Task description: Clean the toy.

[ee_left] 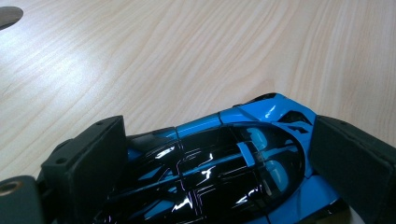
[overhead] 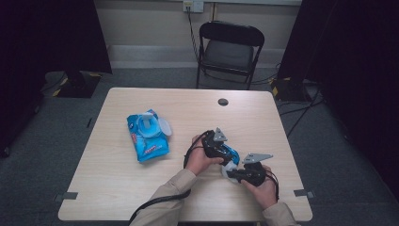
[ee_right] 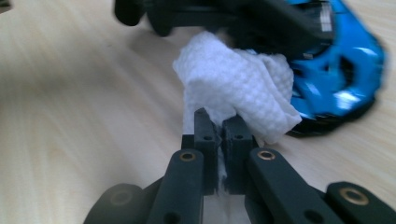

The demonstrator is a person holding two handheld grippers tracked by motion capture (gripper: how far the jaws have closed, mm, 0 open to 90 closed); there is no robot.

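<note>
Nearest the lens in the right gripper view, the right gripper (ee_right: 219,123) has its jaws pinched nearly together on a white wipe (ee_right: 238,88), which bunches up above them and presses against the blue toy car (ee_right: 341,70) at about two o'clock from the jaws. In the left gripper view, the left gripper (ee_left: 219,158) stands wide with its two black pads clamped on either flank of that car, the glossy black canopy and blue bodywork lying between them, the car's end pointing toward one o'clock over the pale wooden tabletop (ee_left: 187,56). From the high view, both hands meet near the tabletop's five o'clock corner region: the left gripper (overhead: 217,145) holds the car (overhead: 230,154), and the right gripper (overhead: 235,173) sits just beside it at four o'clock, wipe (overhead: 229,168) touching the car. A blue pack of wipes (overhead: 147,135), its lid flipped open, lies well apart at about nine o'clock from the hands.
</note>
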